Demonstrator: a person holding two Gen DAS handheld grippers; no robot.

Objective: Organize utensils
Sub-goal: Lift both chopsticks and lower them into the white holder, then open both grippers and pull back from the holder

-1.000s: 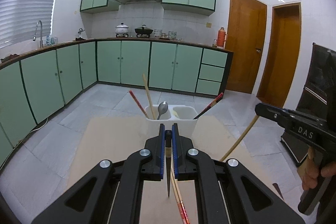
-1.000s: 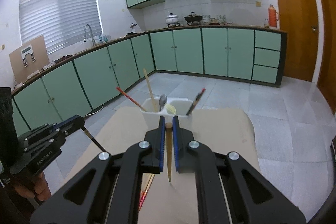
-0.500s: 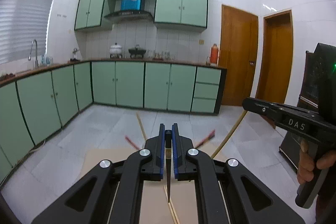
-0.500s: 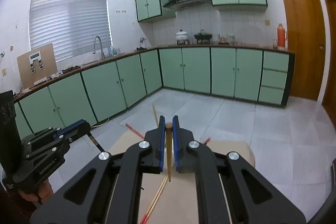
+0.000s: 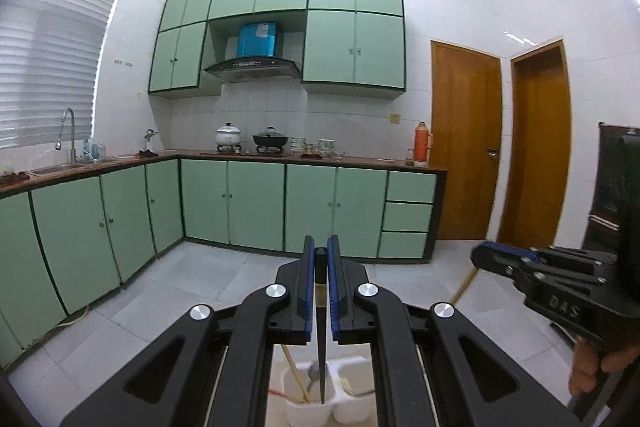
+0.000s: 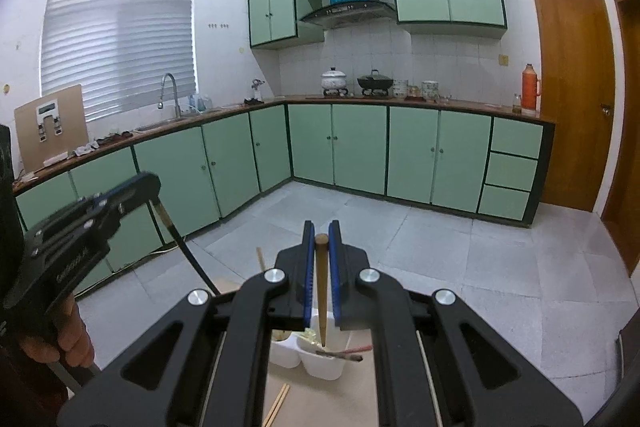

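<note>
My left gripper (image 5: 321, 251) is shut on a black chopstick (image 5: 321, 339) that hangs tip-down over the left compartment of the white utensil holder (image 5: 308, 403). The holder has a wooden chopstick (image 5: 296, 373) and a spoon in it. My right gripper (image 6: 321, 237) is shut on a wooden chopstick (image 6: 321, 295) whose tip hangs over the right compartment of the holder (image 6: 320, 367). Each gripper also shows in the other's view: the right one (image 5: 532, 267), the left one (image 6: 100, 211).
The holder stands on a light wooden table (image 6: 348, 399). Loose chopsticks (image 6: 278, 401) lie on the table near me. A red-tipped chopstick (image 6: 348, 350) lies across the right compartment. Green kitchen cabinets (image 6: 400, 151) stand far behind.
Both grippers have risen and moved forward over the holder. The chopsticks now hang upright with their tips above the compartments, and the holder has dropped to the bottom of both views.
</note>
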